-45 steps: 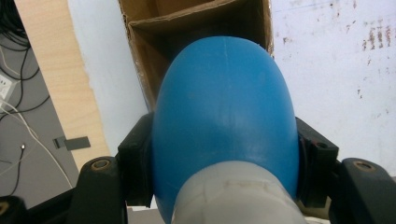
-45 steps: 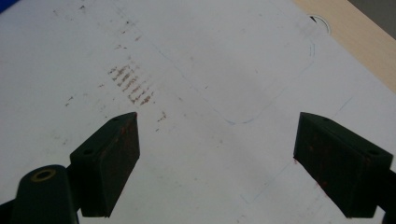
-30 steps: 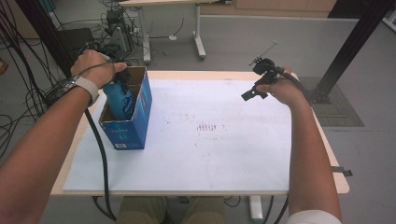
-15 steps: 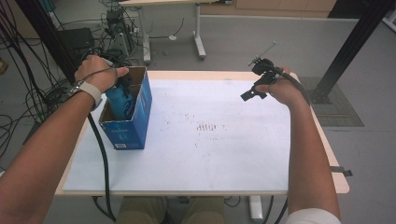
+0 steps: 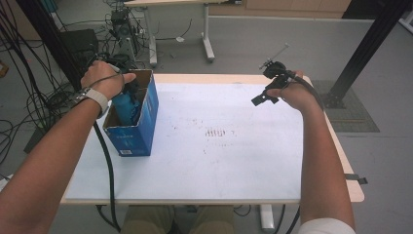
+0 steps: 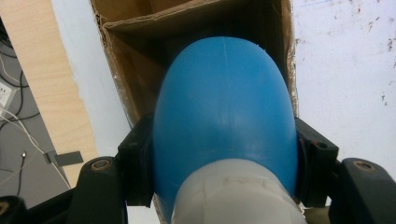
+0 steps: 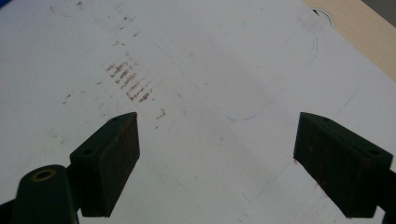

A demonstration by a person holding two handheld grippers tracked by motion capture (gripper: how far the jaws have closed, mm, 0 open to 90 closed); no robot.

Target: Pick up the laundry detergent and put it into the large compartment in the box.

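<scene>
A blue bottle [image 6: 224, 107] with a white neck stands in an open blue cardboard box [image 5: 141, 131] at the left of the table. My left gripper [image 6: 226, 154] is shut on the bottle, one jaw pressed against each side, with the box's brown inside [image 6: 140, 28] just beyond. In the high view a hand covers the left gripper [image 5: 124, 90] above the box, and the bottle [image 5: 127, 106] shows below it. My right gripper [image 5: 265, 95] hangs over the table's far right. Its jaws stand wide apart with nothing between them [image 7: 215, 140].
The table [image 5: 219, 170] is covered by a white sheet with a patch of brown marks [image 5: 216, 132] [image 7: 130, 81] near its middle. A black cable [image 5: 109, 170] trails off the front left edge. A black post [image 5: 365, 48] stands beyond the right corner.
The left hand has sunk a little lower over the box with the bottle. The right gripper has hardly moved.
</scene>
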